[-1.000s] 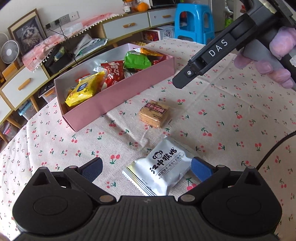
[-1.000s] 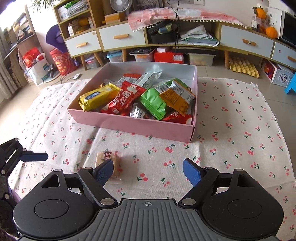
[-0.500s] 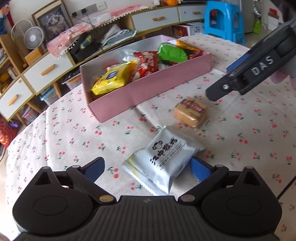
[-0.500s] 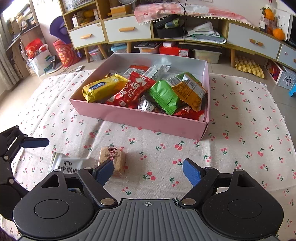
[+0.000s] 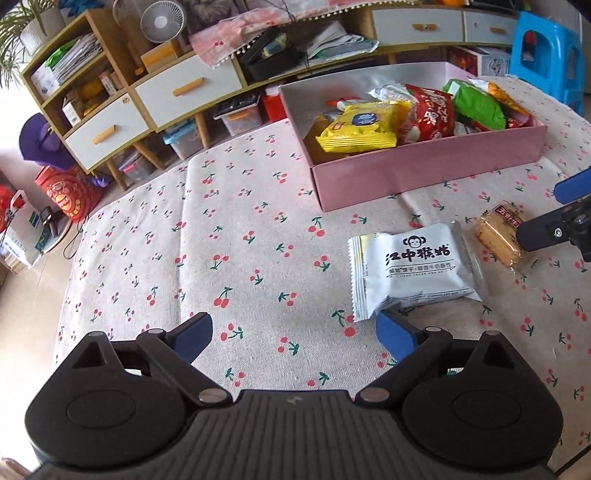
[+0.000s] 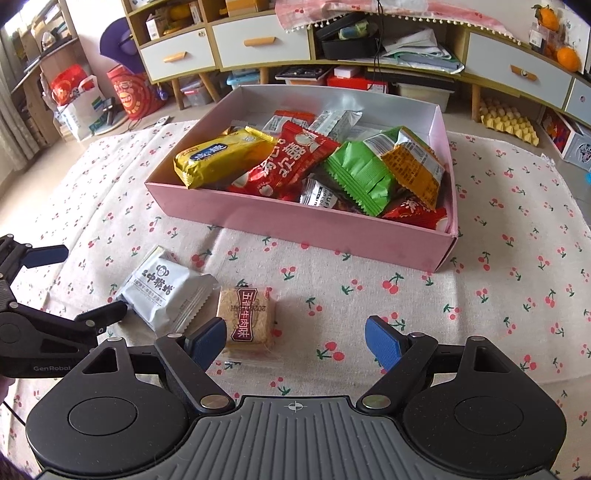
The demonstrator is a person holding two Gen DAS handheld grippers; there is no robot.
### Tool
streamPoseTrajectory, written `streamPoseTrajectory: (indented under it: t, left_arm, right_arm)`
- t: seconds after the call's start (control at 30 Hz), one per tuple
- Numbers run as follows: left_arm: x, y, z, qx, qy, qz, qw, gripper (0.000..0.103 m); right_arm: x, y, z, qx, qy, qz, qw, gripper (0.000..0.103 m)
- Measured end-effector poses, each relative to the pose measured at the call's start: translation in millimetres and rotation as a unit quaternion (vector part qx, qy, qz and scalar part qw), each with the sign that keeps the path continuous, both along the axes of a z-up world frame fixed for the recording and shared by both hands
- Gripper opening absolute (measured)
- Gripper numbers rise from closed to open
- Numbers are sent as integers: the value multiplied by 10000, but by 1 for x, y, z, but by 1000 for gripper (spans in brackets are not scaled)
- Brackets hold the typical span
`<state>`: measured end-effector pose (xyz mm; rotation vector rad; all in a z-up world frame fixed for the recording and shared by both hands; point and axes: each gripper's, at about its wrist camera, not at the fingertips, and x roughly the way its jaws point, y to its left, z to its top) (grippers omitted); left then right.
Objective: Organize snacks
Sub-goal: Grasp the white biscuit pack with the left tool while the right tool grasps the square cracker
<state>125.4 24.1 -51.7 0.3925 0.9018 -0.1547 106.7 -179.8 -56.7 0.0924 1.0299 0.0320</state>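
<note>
Cherry-print worktop (image 6: 498, 280) wide and bare at right, pink box (image 6: 332, 229) of snacks mid-cloth, white packet (image 5: 413, 266) touching left hand-held gripper (image 5: 295, 332), jaws apart and closing, biscuit (image 6: 246, 317) beside open right hand-held gripper (image 6: 295, 339).

Home living room, cherry-print tablecloth (image 5: 229, 236), long drawer cabinet (image 6: 258, 40), desk fan (image 5: 160, 18), oranges (image 6: 567, 57), blue plastic stool (image 5: 546, 48)

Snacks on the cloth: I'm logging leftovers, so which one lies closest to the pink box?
The brown square biscuit; the white monkey-logo packet lies farther from the pink box.
</note>
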Motion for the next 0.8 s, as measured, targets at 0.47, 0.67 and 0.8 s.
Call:
streamPoseTrajectory:
  t: [0.47,0.67,0.8]
  left_arm:
    - [14,30,11,-1333,708,1041,9830,91]
    - [12,10,11,-1573,745,684,9824,93]
    - [7,-10,12,-1512,682,278,9858,96]
  right_arm:
    - [15,21,-6,144,284,196,9993,48]
    - [20,11,-5,277,462,-96,9985,35]
    - [19,-4,-4,267,483,-360,9978,35]
